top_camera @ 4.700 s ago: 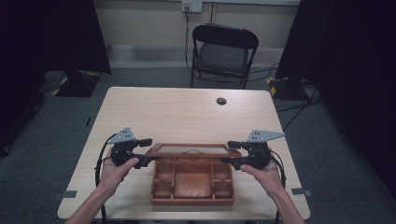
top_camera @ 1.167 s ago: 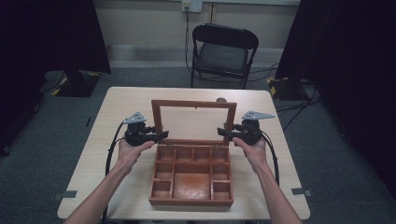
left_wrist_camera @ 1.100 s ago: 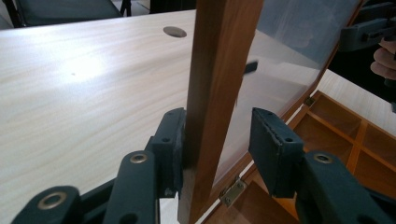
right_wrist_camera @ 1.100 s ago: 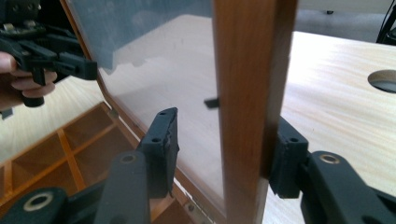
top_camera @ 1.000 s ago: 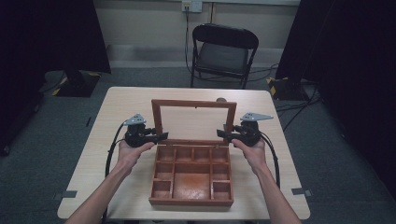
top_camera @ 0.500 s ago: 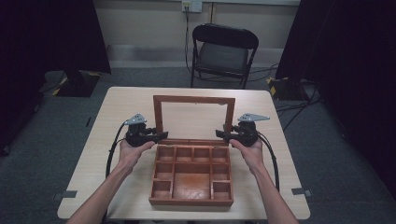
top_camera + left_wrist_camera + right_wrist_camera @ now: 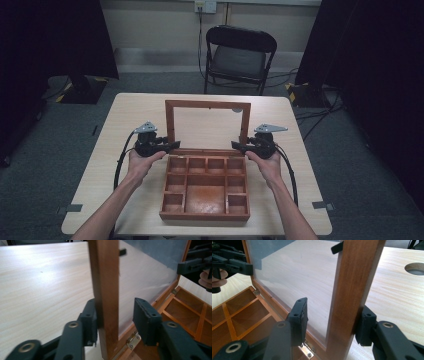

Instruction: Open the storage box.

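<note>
Jaws straddling upright lid (image 7: 207, 125), pale wooden table (image 7: 125, 125), folding chair (image 7: 239, 57) behind

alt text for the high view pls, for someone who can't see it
A wooden box with empty compartments sits on a light table, its glass-paned lid standing upright. A person's left gripper and right gripper flank the lid's side rails near the hinges. A folding chair stands beyond the table.

No text, label, brand, number or sign can be read anywhere here: the wooden box (image 7: 205, 187), its lid and the counter (image 7: 125, 115) carry none.
</note>
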